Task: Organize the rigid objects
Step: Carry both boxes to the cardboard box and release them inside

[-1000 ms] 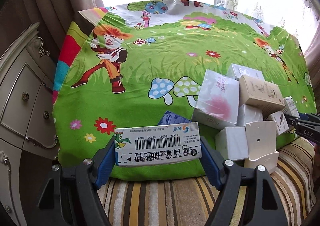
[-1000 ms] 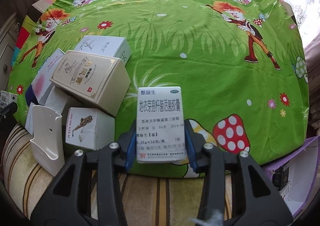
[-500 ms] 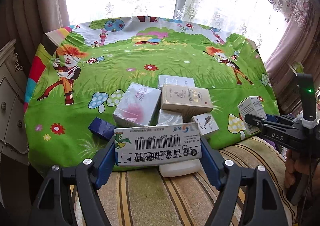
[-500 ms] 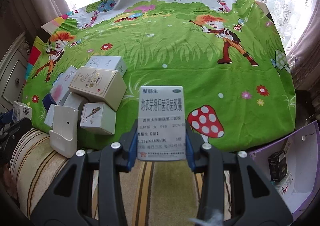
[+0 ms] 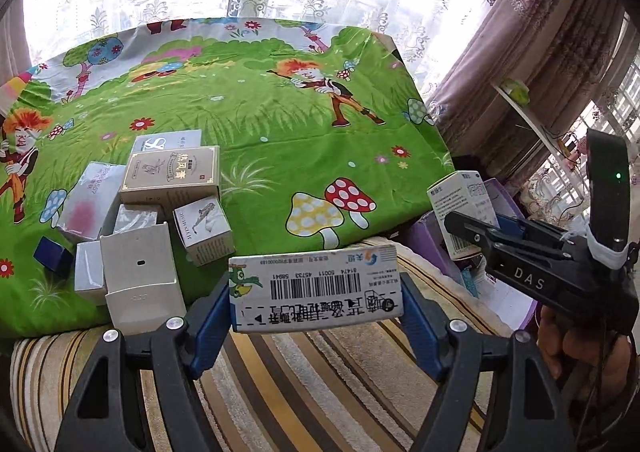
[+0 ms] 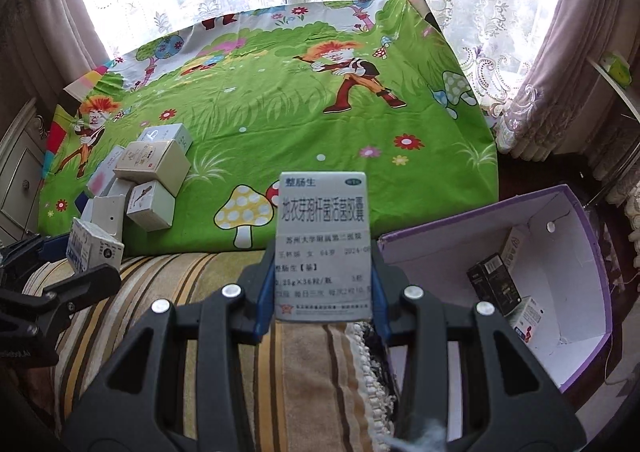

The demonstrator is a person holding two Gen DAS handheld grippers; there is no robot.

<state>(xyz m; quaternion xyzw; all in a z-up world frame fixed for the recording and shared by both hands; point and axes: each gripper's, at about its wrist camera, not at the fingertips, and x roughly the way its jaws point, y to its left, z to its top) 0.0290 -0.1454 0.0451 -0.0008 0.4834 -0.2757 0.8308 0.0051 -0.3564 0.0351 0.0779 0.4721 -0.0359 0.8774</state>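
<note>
Box pile: a cluster of white, beige and silver cardboard boxes [image 5: 168,188] lay at the left near edge of the bright green cartoon-printed cloth [image 5: 280,124], with a small dark blue cube-shaped box [image 5: 54,258] at its far left and a white plastic holder [image 5: 140,284] leaning in front.
Left gripper [image 5: 316,290]: its blue-padded jaws stood fairly wide apart, pressed on both short ends of a long white cardboard box with a barcode and a green cartoon crocodile [image 5: 316,286], held crosswise in the air above the striped brown-and-yellow cushion [image 5: 304,380].
Right gripper [image 6: 322,284]: its jaws were narrower, clamped on the two sides of an upright white-and-grey medicine carton with black Chinese lettering [image 6: 323,248], held over the cushion's edge.
Person's hand [image 5: 576,348]: gripped the right tool's handle, seen at the right of the left wrist view.
Purple container: an open purple cardboard box with a white inside [image 6: 580,292] stood at the right, beside the cushion; a black carton [image 6: 494,284] and two small white cartons lay in it.
</note>
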